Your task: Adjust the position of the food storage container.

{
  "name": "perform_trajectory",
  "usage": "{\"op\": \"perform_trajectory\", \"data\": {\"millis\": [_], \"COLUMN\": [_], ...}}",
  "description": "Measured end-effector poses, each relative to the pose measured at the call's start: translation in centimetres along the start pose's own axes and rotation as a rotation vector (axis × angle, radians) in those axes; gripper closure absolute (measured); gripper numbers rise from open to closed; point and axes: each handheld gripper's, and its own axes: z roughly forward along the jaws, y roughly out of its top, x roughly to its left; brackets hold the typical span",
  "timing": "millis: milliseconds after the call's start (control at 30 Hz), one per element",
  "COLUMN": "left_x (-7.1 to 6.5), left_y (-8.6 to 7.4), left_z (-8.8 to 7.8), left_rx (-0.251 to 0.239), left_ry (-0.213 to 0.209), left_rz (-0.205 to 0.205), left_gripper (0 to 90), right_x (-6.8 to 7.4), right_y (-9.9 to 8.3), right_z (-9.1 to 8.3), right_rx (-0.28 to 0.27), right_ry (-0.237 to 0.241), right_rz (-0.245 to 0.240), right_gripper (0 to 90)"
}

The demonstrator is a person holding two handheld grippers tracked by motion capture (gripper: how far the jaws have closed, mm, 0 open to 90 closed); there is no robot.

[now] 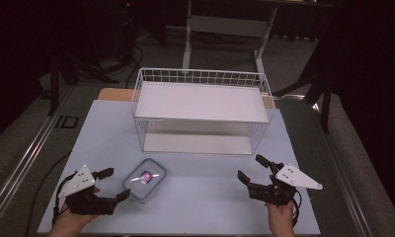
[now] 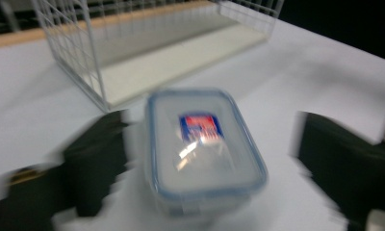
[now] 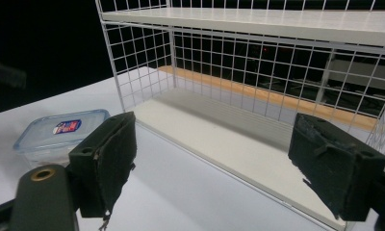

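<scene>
**Left hand-held gripper closing in on a lidded food box, wire shelf rack waiting behind**

A person sits at a pale blue-grey worktop [image 1: 195, 207], holding a two-jaw tool in each hand. The left hand-held gripper [image 1: 112, 185] has its jaws apart and sits just beside a small clear plastic food box [image 1: 145, 178] with a blue-rimmed lid and a red-and-blue label. In the left gripper view the box [image 2: 205, 149] lies between the two spread jaws, but the picture is blurred and the pads do not appear to press on it. The right hand-held gripper [image 1: 252, 170] is also open and holds nothing; it hovers well apart from the box, on the right side of the worktop.

By these pictures the work looks to be at its start: the box rests flat on the worktop, not yet gripped or lifted. The grasp and whatever follows remain to be done, possibly a move to the white wire shelf rack [image 1: 201, 79], whose two tiers are bare.

The rack stands at the far middle of the worktop, with a wooden strip [image 1: 114, 94] behind it. The room beyond is dark; a white table frame [image 1: 225, 29] stands on a grey floor.
</scene>
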Motion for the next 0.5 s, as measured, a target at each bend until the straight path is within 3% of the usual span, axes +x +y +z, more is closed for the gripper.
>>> {"op": "perform_trajectory", "data": {"millis": [33,67,100,133,200,267,400,500], "left_x": [0.1,0.1,0.2,0.3,0.4,0.4,0.6,0.6], "left_y": [-0.3,-0.6,-0.9,-1.0,-1.6,-2.0,-2.7,-2.9], "left_z": [-0.2,-0.3,-0.3,-0.3,-0.2,0.2,1.5,2.6], "left_rx": [0.027,0.055,0.098,0.124,0.186,0.236,0.335,0.392], "left_ry": [-0.025,-0.042,-0.041,-0.056,-0.045,-0.064,-0.085,-0.084], "left_rz": [0.024,0.045,0.054,0.053,0.063,0.074,0.082,0.078], "left_gripper": [42.1,42.1,52.9,52.9,73.2,76.0,90.0,90.0], "right_x": [0.0,0.0,0.0,0.0,-0.1,-0.1,-0.2,-0.2], "right_y": [-0.1,-0.1,-0.1,-0.1,-0.2,-0.2,-0.2,-0.2], "right_z": [0.0,0.0,0.1,0.1,0.1,0.1,0.1,0.1], "right_rx": [0.004,0.004,0.006,0.006,-0.001,-0.004,-0.006,-0.006], "right_ry": [0.0,0.0,-0.008,-0.008,-0.015,-0.017,-0.018,-0.018], "right_rz": [0.004,0.004,0.006,0.006,0.016,0.016,0.018,0.017], "right_gripper": [16.9,16.9,16.9,16.9,16.9,16.9,16.9,16.9]}}
